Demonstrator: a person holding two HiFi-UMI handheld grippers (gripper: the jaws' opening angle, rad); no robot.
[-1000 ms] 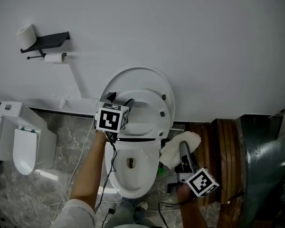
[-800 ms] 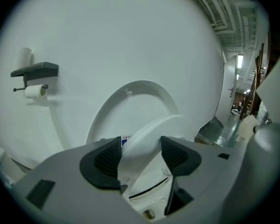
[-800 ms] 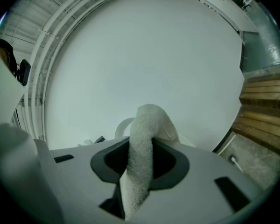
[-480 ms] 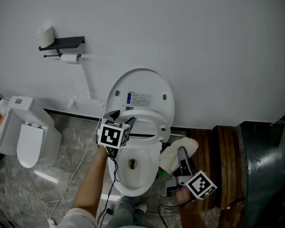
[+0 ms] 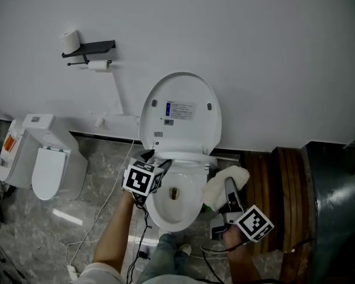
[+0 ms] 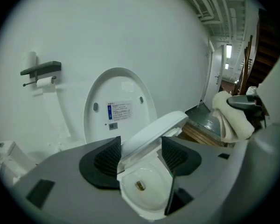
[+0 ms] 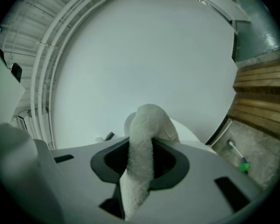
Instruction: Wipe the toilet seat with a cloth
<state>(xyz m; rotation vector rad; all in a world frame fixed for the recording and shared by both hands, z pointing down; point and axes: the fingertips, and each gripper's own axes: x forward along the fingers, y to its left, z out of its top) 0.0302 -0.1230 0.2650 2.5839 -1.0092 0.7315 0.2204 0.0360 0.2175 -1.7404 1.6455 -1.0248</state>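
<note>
The white toilet (image 5: 178, 203) stands against the wall with its lid (image 5: 180, 112) upright. Its seat (image 6: 151, 133) hangs tilted, partway down over the bowl (image 6: 142, 186). My left gripper (image 5: 158, 160) holds the seat's front rim (image 5: 183, 160). Its jaws have just closed a little, and both pads (image 6: 107, 158) lie against the rim. To the right of the bowl, my right gripper (image 5: 229, 188) is shut on a white fluffy cloth (image 5: 223, 181). The cloth (image 7: 147, 125) bulges out past the right gripper (image 7: 142, 160) and hides what lies ahead.
A black shelf (image 5: 90, 45) with paper rolls hangs on the wall at upper left. A white unit (image 5: 42, 158) stands on the floor to the left. Wooden slats (image 5: 284, 194) lie to the right, with a brush (image 7: 238, 157) beside them. Cables (image 5: 103, 218) trail over the floor.
The seat has swung down from near the lid toward the bowl, with my left gripper coming back toward me. The right gripper and cloth stay beside the bowl.
</note>
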